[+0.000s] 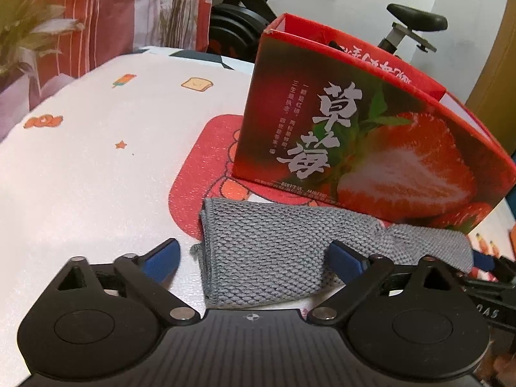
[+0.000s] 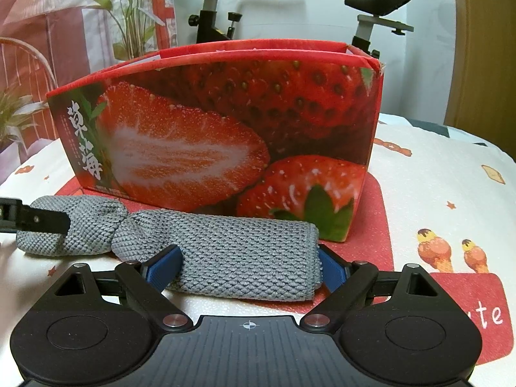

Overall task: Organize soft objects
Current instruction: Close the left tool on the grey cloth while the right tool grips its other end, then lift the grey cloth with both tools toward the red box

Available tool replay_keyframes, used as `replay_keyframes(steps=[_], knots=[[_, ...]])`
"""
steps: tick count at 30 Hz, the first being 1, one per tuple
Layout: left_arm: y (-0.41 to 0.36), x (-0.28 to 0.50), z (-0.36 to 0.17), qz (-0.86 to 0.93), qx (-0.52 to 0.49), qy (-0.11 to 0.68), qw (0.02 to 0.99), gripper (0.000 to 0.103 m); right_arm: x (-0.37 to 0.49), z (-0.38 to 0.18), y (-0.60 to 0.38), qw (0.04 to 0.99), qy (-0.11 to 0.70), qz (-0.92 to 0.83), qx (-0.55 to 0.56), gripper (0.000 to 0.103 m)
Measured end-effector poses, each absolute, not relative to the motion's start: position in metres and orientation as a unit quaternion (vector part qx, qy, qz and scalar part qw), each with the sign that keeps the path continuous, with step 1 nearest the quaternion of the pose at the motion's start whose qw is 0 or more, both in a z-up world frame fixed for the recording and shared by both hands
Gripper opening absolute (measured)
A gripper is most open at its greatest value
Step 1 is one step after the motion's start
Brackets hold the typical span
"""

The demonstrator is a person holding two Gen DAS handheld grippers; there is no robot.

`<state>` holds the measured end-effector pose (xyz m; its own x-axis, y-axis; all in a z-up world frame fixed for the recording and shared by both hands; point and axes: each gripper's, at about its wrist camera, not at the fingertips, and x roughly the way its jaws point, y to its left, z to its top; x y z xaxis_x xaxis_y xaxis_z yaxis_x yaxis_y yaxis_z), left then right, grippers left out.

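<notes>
A grey knitted cloth [image 1: 267, 242], folded into a long roll, lies on the table just in front of a red strawberry box [image 1: 354, 129]. My left gripper [image 1: 254, 259] stands open over the roll's left end. Its left pad is clear of the fabric and its right pad rests over the cloth. In the right wrist view the grey cloth [image 2: 245, 245] fills the span of my right gripper [image 2: 248, 266], with both blue pads against its sides. The open-topped strawberry box [image 2: 225, 113] stands right behind. A black finger [image 2: 42, 221] of the left gripper shows on the roll's far left end.
A white tablecloth [image 1: 80, 177] with small cartoon prints and a large red patch [image 2: 380, 225] covers the table. An exercise bike [image 2: 377, 0] stands behind the box, and a patterned curtain [image 1: 96, 16] hangs at the back left.
</notes>
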<state>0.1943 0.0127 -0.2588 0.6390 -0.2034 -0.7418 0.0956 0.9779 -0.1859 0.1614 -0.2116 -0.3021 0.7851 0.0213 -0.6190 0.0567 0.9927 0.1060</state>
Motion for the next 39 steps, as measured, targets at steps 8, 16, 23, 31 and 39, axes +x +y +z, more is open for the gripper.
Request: replay_keyframes(steps=[8,16,23,31,39], knots=[[0.01,0.19,-0.255,-0.089,-0.033,0.403,0.91,0.051,0.162,-0.303,-0.211,0.943,0.327,-0.008,0.058,0.087],[0.003,0.185,-0.255,-0.117,-0.029,0.403,0.907,0.027,0.16,-0.302,-0.21,0.945,0.321,0.003,0.056,0.072],[0.004,0.18,-0.255,-0.122,-0.03,0.402,0.907,0.024,0.156,-0.301,-0.206,0.948,0.314,0.02,0.048,0.053],[0.004,0.172,-0.255,-0.125,-0.014,0.394,0.911,0.024,0.144,-0.294,-0.207,0.952,0.301,0.019,0.049,0.04],[0.007,0.165,-0.255,-0.127,-0.017,0.394,0.91,0.024,0.13,-0.281,-0.225,0.95,0.282,0.018,0.128,0.022]])
